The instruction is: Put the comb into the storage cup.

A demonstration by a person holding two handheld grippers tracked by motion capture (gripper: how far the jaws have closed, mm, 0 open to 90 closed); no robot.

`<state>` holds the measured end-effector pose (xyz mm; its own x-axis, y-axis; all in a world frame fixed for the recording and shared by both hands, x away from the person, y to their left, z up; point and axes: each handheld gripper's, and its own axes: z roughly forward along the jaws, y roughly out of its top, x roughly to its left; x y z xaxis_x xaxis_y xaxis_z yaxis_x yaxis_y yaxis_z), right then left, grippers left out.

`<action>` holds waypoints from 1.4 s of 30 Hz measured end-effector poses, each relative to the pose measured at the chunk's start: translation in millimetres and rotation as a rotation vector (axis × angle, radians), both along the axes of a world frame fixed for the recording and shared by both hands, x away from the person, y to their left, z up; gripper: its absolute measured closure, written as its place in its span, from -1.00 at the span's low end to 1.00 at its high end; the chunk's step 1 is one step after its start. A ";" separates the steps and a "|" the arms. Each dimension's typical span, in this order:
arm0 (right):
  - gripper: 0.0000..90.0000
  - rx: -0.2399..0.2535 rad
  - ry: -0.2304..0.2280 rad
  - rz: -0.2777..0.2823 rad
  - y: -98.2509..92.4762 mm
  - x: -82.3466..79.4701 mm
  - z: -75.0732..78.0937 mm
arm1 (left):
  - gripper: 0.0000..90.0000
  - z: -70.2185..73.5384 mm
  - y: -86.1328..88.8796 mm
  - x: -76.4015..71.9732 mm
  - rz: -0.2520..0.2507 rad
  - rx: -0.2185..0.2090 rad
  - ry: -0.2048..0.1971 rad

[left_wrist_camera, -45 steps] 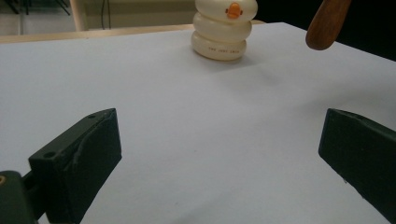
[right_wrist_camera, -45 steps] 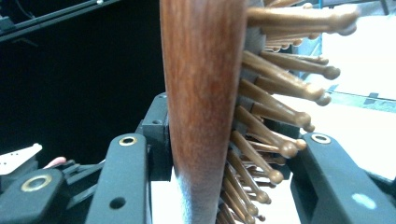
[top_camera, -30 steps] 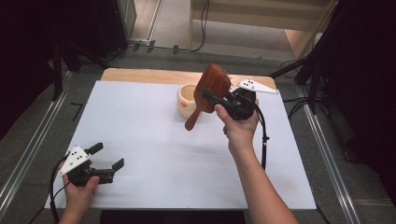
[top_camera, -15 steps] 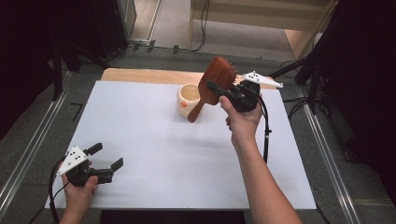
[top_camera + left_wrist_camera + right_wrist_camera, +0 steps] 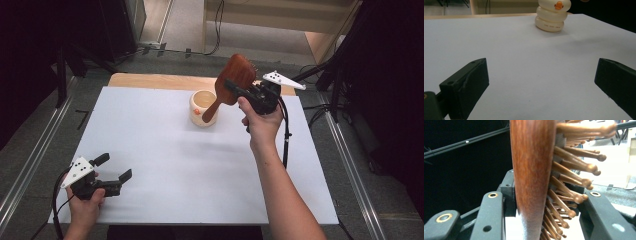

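The right gripper (image 5: pixel 239 91) is clamped on the head of a brush (image 5: pixel 234 75), held in the air above the table's (image 5: pixel 165 150) far edge, handle slanting down over the cup (image 5: pixel 203 108). Step in hand appears to be standing the brush in the cup; the next move calls for lowering the handle squarely into the mouth. The cup looks empty; the left gripper (image 5: pixel 114 167) rests near the near left corner, jaws spread, holding nothing.

White table (image 5: pixel 165 150) lies bare in front of the left gripper (image 5: pixel 116 167); only the cup (image 5: pixel 203 107) stands far off, brush (image 5: pixel 231 82) above it.
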<state>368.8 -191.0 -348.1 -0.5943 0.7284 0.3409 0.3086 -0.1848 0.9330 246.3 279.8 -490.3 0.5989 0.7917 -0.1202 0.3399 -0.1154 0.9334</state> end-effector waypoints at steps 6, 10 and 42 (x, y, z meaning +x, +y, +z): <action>0.18 -0.009 -0.001 -0.003 1.3 4.5 4.5 | -1.00 0.0 -0.8 0.3 -0.006 0.005 0.002; 0.18 -0.018 0.001 -0.014 4.4 9.5 6.2 | -1.00 0.0 -1.6 -0.1 -0.006 0.005 -0.001; 0.18 -0.042 -0.029 -0.084 12.8 44.9 18.3 | -1.00 0.2 -1.6 -0.1 -0.016 0.008 -0.004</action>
